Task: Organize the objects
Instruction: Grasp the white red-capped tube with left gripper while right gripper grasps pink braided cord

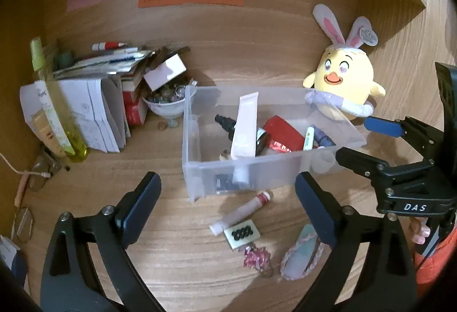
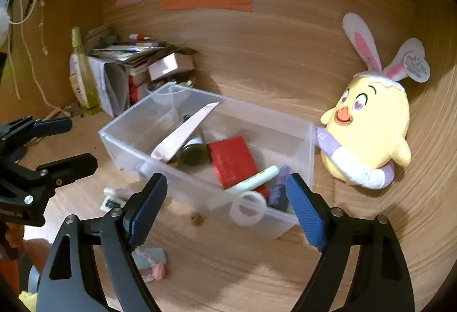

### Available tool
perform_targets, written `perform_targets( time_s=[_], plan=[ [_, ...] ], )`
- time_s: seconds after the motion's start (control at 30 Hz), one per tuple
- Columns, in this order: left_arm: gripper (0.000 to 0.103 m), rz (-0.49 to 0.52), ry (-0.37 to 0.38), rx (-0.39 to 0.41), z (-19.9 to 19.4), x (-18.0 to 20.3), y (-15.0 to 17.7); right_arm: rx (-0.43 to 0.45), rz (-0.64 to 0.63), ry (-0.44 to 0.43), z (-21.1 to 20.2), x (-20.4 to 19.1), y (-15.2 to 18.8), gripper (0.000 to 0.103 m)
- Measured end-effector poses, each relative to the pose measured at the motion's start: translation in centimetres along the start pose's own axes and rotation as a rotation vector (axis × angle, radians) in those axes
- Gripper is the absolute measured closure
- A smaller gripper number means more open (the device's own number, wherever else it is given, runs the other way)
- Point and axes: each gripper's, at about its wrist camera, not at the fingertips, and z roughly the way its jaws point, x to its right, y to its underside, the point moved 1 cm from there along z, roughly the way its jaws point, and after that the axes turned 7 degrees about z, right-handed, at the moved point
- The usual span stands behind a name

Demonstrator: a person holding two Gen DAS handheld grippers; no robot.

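A clear plastic bin (image 1: 190, 140) (image 2: 297, 146) stands mid-desk holding a white tube (image 1: 245, 123), a dark bottle (image 1: 225, 123), a red box (image 2: 231, 160) and a pale green stick (image 2: 257, 179). In front of it on the wood lie a small red-capped tube (image 1: 242, 212), a card of black beads (image 1: 242, 233), a pink charm (image 1: 257, 255) and a pale blue pouch (image 1: 302, 255). My left gripper (image 1: 227, 180) is open, its fingers straddling these loose items above the desk. My right gripper (image 2: 227, 179) is open before the bin's near right corner, nothing between its fingers.
A yellow plush chick (image 1: 342, 77) (image 2: 371, 126) with bunny ears leans against the bin's right end. Back left stand a stack of papers and boxes (image 1: 97, 100), a green bottle (image 1: 57, 112) and a bowl of beads (image 1: 165, 103). Glasses (image 1: 25, 223) lie at the left edge.
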Motion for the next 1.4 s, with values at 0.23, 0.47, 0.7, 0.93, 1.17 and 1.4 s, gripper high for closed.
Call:
perform_targets(
  time_s=[0.23,0.47,0.7,0.93,1.17,1.4],
  plan=[
    [0.007,-0.012,-0.003,-0.056,0.6,-0.8,2.0,-0.023,-0.026,-0.031,-0.4,-1.2,1.9,0.019],
    [0.007,-0.012,-0.003,-0.135,2.3,-0.9,4.3,-0.083,-0.066,-0.056,0.4,-2.5,4.4,0.019],
    [0.007,0.004,0.017,-0.197,3.9,-0.3,5.5,-0.164,-0.055,-0.11,1.4,-2.1,6.8,0.023],
    [0.007,0.048,0.064,-0.216,5.6,0.7,4.1,-0.251,-0.056,-0.178,2.5,-2.2,8.2,0.062],
    [0.034,0.073,0.117,-0.301,8.8,1.4,3.6,-0.272,-0.058,-0.222,2.9,-2.6,8.5,0.081],
    [0.067,0.138,0.101,-0.276,9.0,2.0,3.5,-0.257,-0.059,-0.242,2.8,-2.8,8.5,0.091]
  ],
)
